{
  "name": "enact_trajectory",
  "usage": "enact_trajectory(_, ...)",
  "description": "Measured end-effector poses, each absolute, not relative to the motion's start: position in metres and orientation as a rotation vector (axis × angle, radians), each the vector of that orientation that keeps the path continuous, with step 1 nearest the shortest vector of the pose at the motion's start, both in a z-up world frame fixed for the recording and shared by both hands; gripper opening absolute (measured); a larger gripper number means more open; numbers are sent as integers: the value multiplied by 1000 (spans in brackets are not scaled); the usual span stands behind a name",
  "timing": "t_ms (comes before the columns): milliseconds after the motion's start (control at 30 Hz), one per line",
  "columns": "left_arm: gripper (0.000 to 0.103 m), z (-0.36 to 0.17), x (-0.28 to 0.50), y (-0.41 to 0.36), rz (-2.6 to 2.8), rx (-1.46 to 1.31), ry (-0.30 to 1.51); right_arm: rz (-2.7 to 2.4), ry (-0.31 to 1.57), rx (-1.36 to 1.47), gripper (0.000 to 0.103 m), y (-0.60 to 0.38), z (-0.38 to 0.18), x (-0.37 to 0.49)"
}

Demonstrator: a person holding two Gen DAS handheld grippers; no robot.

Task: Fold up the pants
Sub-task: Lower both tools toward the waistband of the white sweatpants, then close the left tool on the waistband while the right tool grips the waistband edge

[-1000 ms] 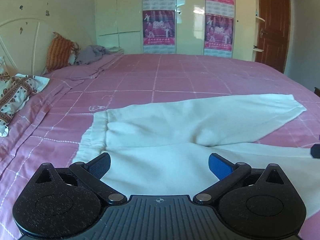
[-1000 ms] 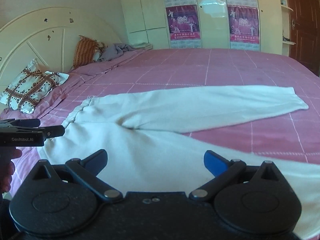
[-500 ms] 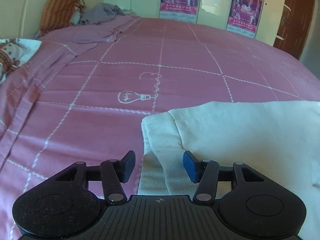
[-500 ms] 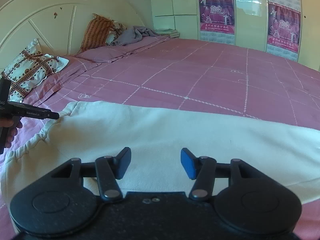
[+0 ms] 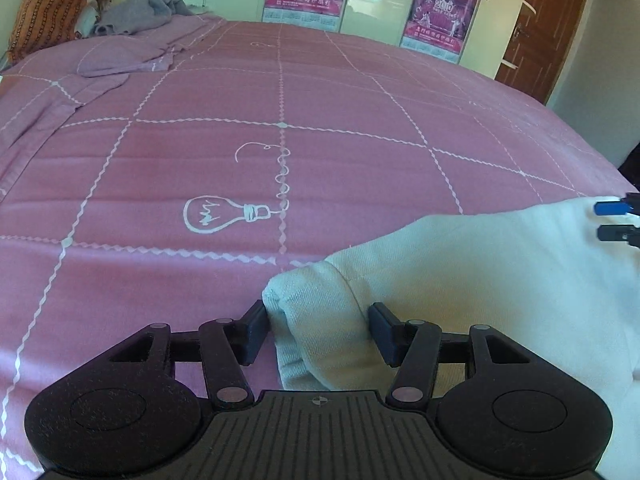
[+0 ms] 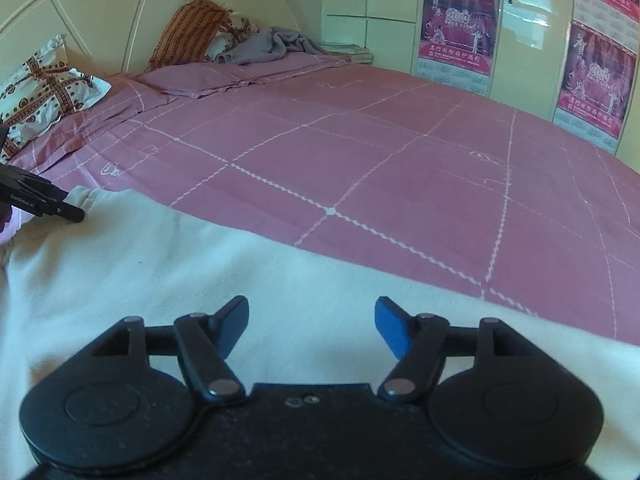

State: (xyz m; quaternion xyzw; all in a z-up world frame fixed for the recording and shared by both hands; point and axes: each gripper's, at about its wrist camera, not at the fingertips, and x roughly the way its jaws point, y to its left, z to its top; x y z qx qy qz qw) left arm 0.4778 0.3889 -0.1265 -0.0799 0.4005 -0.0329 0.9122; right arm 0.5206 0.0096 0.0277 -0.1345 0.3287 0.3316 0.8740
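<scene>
Left wrist view: the cream pants (image 5: 460,280) lie on the pink bed (image 5: 280,100), their bunched waistband corner sitting between the fingers (image 5: 256,330) of the left gripper (image 5: 316,330), near the lightbulb drawing (image 5: 224,216) stitched on the bedcover. The step in hand looks like taking hold of the far edge of the pants at two spots so the cloth can be folded over. To do it well, each gripper should bite through the full thickness of the edge, both should close before either lifts, and the two should then travel together so the fold line stays straight and the fabric does not drag or twist. The left fingers stand about half apart; they narrowed sharply and have since eased slightly wider, with the waistband roll between them, the left pad at the cloth's side, the right pad barely clear of it, so no firm grip shows. In the right wrist view, the right gripper (image 6: 312,326) hovers above a flat stretch of the pants further along; its fingers, moderately wide, have just been opening again after narrowing, and nothing is pinched between them.
</scene>
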Motion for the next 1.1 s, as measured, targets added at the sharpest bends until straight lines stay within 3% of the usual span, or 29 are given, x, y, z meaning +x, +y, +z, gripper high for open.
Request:
enact_trajectory(233, 46, -126, 486, 397, -142, -149, 837, 781, 716, -480, 64, 36, 19, 555)
enact_trajectory(467, 52, -128, 494, 398, -129, -161, 822, 842, 768, -586, 66, 52, 9, 575)
enact_trajectory(533, 45, -128, 497, 391, -113, -130, 826, 849, 777, -614, 66, 56, 8, 578)
enact_trajectory(567, 36, -127, 499, 388, -107, -120, 828, 854, 786, -625, 66, 58, 8, 579)
enact_trajectory(600, 27, -127, 499, 388, -116, -138, 830, 854, 808, -626, 63, 59, 8, 581)
enact_trajectory(633, 21, -125, 498, 387, -117, -147, 831, 849, 856, -592, 44, 59, 8, 586)
enact_trajectory(667, 20, -122, 495, 384, -113, -131, 827, 868, 899, -547, 35, 58, 10, 588)
enact_trajectory(700, 19, -119, 490, 383, -109, -124, 818, 872, 909, -544, 11, 59, 11, 585)
enact_trajectory(733, 18, -114, 484, 382, -105, -123, 798, 870, 898, -569, 6, 58, 13, 578)
enact_trajectory(1100, 18, -26, 347, 339, -159, 84, 503, 817, 517, -598, 6, -8, 91, 420)
